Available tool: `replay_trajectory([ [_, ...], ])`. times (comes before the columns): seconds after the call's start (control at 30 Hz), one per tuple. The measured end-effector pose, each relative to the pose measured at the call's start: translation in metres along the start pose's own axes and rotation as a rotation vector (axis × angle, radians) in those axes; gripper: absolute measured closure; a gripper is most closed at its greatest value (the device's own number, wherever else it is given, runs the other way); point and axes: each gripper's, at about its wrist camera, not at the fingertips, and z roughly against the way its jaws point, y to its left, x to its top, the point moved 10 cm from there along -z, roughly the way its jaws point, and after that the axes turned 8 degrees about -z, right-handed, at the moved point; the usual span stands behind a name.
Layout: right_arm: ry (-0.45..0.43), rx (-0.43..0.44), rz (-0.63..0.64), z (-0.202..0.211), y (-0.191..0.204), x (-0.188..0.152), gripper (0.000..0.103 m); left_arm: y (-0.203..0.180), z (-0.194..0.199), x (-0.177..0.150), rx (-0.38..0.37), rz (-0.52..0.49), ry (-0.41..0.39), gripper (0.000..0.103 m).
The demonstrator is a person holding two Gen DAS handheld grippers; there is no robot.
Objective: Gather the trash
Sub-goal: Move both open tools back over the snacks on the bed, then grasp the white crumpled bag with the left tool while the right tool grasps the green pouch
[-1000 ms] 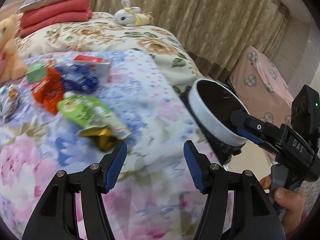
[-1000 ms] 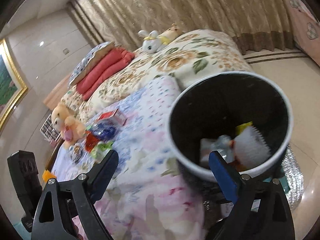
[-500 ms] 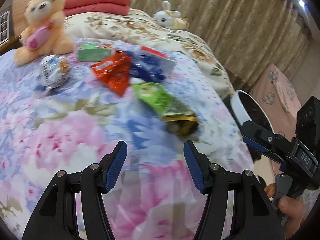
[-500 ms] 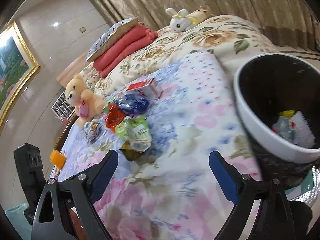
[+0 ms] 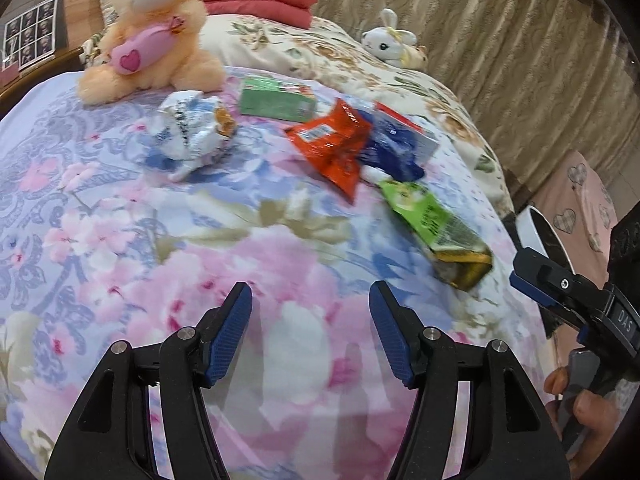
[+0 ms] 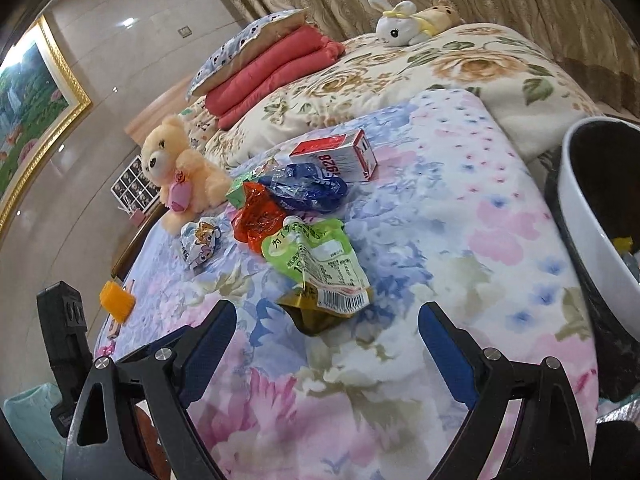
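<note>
Wrappers lie clustered mid-bed [image 5: 280, 240]: a pouch [image 6: 316, 256] nearest, a carton [image 6: 340, 154] behind it at twelve o'clock. A teddy bear [image 6: 176, 168] sits at ten o'clock, and a bin [image 6: 592, 216] stands beside the bed at three o'clock.

Floral-quilted bed [image 5: 260, 264] bearing wrappers: green pouch [image 6: 320, 264] centre, red packet [image 6: 258, 220] at ten o'clock, teddy bear [image 6: 176, 172] beyond.

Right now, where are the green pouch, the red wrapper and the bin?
green pouch [image 6: 316, 258], right wrist view, printed middle.
red wrapper [image 5: 334, 146], left wrist view, centre.
bin [image 6: 580, 204], right wrist view, white rim.
</note>
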Motion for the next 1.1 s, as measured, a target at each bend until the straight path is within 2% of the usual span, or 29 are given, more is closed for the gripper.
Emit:
replay_trajectory([
  [0.43,0.032,-0.001,0.036,-0.029,0.014,0.013,0.009,0.060,-0.011,0.034,0.078,0.043,-0.011,0.034],
  [0.63,0.057,-0.028,0.049,-0.046,0.014,0.015,0.009,0.077,-0.020,0.054,0.116,0.034,-0.020,0.028],
  [0.9,0.080,-0.047,0.079,-0.061,0.017,0.010,0.011,0.090,-0.043,0.071,0.145,0.028,-0.001,0.028],
  [0.93,0.079,-0.051,0.082,-0.063,0.018,0.009,0.016,0.089,-0.045,0.074,0.149,0.024,-0.004,0.028],
  [0.97,0.080,-0.060,0.086,-0.064,0.017,0.009,0.025,0.089,-0.046,0.076,0.160,0.015,-0.009,0.028],
  [1.03,0.074,-0.083,0.099,-0.065,0.015,0.007,0.038,0.088,-0.048,0.079,0.179,-0.006,-0.013,0.029],
  [1.1,0.072,-0.095,0.106,-0.064,0.013,0.007,0.052,0.086,-0.050,0.079,0.178,-0.022,-0.010,0.046],
])
